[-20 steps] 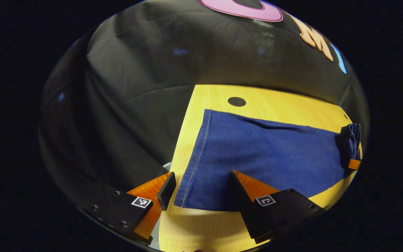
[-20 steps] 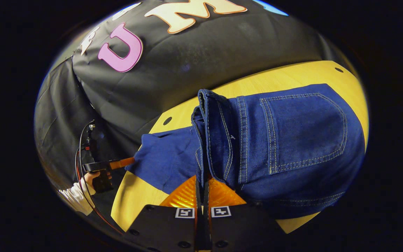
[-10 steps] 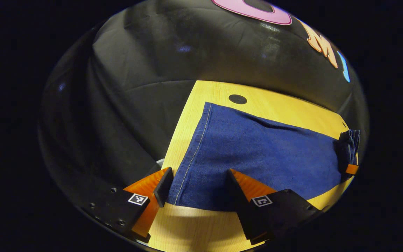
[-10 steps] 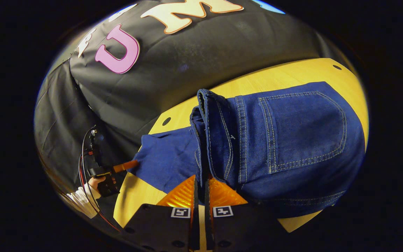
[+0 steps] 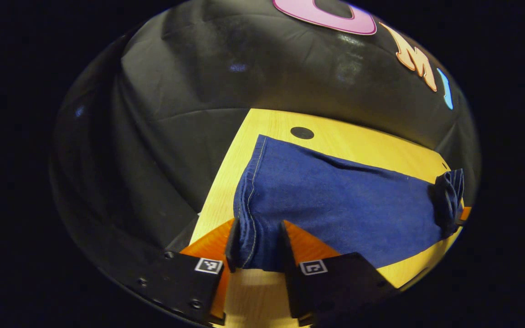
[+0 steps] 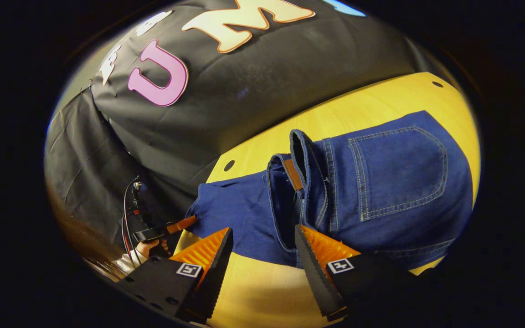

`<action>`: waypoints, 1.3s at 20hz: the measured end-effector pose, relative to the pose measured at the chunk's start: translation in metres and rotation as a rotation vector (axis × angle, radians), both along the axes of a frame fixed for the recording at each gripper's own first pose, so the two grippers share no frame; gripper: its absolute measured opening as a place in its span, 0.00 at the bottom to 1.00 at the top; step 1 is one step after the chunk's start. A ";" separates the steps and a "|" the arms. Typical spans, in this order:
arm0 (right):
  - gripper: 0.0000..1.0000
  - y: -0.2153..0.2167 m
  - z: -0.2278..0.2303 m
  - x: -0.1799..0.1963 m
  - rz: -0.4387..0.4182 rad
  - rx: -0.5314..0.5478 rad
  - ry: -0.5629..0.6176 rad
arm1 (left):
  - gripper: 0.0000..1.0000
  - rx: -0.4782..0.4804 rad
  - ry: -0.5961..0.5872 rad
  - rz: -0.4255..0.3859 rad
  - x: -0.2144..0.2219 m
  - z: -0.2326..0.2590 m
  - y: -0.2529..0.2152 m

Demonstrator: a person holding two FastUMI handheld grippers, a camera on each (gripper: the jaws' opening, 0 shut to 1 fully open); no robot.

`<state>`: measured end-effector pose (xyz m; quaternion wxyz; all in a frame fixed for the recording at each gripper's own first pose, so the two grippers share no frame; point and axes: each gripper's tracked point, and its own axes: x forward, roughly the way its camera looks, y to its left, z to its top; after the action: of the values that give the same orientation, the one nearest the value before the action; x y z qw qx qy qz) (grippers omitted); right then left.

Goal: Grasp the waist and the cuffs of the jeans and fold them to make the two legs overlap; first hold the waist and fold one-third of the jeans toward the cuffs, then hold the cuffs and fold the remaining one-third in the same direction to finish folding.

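Pinching the cuff end of the jeans (image 5: 335,200), left gripper (image 5: 259,246) has both fingers pressed on the bunched hem; right gripper (image 6: 262,255) stands spread wide at the waist, holding nothing.
Jeans lie flat on the yellow table (image 5: 362,146), long axis running from the cuffs at the left gripper to the waistband (image 6: 299,173) and back pocket (image 6: 404,171) by the right gripper.
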<state>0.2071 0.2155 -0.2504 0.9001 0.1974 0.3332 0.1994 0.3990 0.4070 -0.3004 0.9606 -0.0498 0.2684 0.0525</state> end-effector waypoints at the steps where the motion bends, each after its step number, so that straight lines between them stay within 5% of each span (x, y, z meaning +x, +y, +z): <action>1: 0.84 -0.004 0.004 -0.002 0.001 -0.015 -0.006 | 0.38 -0.006 -0.012 0.011 0.001 0.000 0.000; 2: 0.85 -0.008 0.007 -0.006 0.002 -0.025 -0.015 | 0.27 -0.015 -0.014 0.019 0.002 0.000 -0.002; 5: 0.91 -0.026 0.013 -0.010 -0.021 -0.071 -0.033 | 0.18 -0.041 -0.028 0.010 0.002 0.001 -0.005; 7: 0.83 -0.036 0.019 -0.010 -0.037 -0.066 -0.034 | 0.11 -0.075 -0.045 0.003 0.003 0.004 -0.008; 8: 0.91 -0.042 0.022 -0.011 -0.048 -0.067 -0.038 | 0.07 -0.090 -0.051 0.000 0.002 0.004 -0.009; 16: 0.91 -0.099 0.043 -0.017 -0.120 -0.068 -0.062 | 0.01 -0.151 -0.121 0.075 -0.001 0.061 -0.024; 26: 0.91 -0.223 0.086 -0.029 -0.198 -0.017 -0.105 | 0.01 -0.165 -0.188 -0.142 -0.004 0.157 -0.237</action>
<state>0.1780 -0.0077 -0.1648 0.9333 0.2112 0.2659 0.1167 0.3945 0.1701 -0.1439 0.9754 -0.1144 0.1834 -0.0427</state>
